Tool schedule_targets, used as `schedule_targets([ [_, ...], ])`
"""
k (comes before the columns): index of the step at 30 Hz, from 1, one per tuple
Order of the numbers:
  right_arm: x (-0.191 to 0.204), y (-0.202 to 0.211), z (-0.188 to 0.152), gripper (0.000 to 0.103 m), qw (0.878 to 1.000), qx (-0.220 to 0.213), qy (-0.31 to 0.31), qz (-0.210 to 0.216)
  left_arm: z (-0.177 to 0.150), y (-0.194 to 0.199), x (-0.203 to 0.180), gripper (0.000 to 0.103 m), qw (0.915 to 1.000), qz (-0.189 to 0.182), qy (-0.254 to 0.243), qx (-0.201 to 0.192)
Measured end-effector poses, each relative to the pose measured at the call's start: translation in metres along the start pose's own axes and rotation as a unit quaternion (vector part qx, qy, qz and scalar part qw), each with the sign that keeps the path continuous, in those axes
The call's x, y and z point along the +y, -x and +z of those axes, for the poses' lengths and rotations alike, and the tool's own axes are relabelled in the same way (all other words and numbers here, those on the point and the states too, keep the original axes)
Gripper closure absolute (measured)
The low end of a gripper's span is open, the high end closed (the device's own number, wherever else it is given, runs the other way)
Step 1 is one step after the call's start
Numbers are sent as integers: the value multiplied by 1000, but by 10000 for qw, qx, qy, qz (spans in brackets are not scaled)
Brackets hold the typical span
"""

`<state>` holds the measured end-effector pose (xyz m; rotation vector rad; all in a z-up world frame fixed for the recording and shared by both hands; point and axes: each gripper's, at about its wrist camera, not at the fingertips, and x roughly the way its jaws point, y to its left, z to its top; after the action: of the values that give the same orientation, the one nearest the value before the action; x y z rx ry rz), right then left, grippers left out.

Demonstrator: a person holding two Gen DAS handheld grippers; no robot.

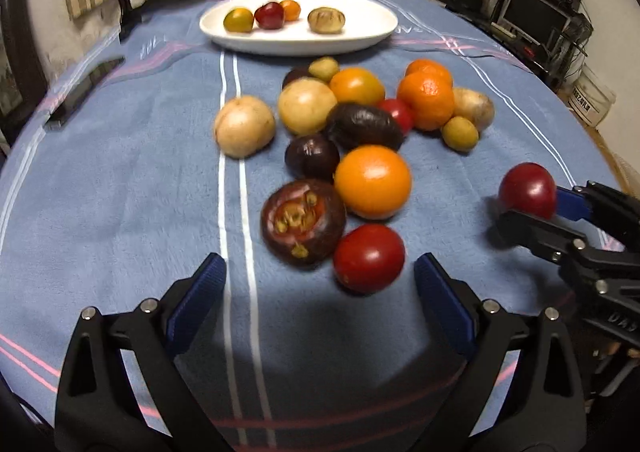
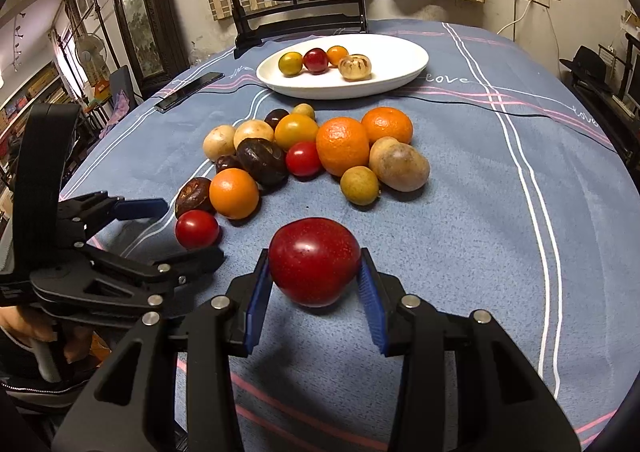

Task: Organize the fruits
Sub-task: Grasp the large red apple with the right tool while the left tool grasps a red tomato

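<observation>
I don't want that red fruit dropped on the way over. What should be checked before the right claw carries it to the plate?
1. Right claw pads against both sides of the red fruit: ok.
2. Fruit lifted off the blue cloth: cannot tell.
3. Free space on the white plate: ok, right half bare.
4. Left claw open and empty: ok.
5. Left claw out of the path: ok, off to the side.

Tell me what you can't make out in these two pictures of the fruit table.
- Underside of the red fruit: right wrist view, hidden by the right gripper clamped on it.
- Dark fruits at the pile's far side: left wrist view, covered by nearer fruit and blurred.
- Far side of the white plate: both views, too small for detail.
- Person's hand: right wrist view, cut off by the left edge.
</observation>
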<state>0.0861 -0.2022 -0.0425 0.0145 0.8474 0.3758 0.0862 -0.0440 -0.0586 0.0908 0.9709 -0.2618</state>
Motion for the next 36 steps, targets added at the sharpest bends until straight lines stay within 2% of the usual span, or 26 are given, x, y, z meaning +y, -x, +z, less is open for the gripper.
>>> schedule_targets([
  [4, -1, -1, 0, 60, 10000, 26, -26, -18, 1, 0, 5, 8, 9999, -86, 73, -22],
  [9, -1, -1, -1, 60, 10000, 36, -18, 11, 3, 7, 18, 24, 9991, -322, 278, -32],
  [19, 1, -1, -2, 60, 10000, 40, -8, 38, -15, 22, 28, 26, 9987, -421, 267, 65],
  [22, 2, -2, -3, 60, 10000, 49, -2, 54, -18, 23, 26, 29, 9990, -342, 271, 56],
  [25, 4, -1, -3, 60, 10000, 45, 17, 76, -16, 22, 21, 38, 9989, -345, 311, 29],
  [26, 4, -1, -3, 60, 10000, 43, 23, 83, -15, 21, 18, 44, 9989, -351, 312, 4],
  [27, 5, -1, -3, 60, 9999, 40, 29, 89, -14, 21, 16, 56, 9990, -339, 297, -10],
  [29, 5, -1, -3, 60, 9999, 42, 31, 86, -12, 21, 9, 71, 9988, -436, 238, 0],
  [32, 6, -2, -3, 60, 9999, 54, 27, 89, -10, 19, 3, 71, 9994, -276, 212, 11],
  [36, 6, -4, -4, 60, 9999, 79, 23, 103, -7, 16, 3, 70, 9991, -299, 296, 36],
])
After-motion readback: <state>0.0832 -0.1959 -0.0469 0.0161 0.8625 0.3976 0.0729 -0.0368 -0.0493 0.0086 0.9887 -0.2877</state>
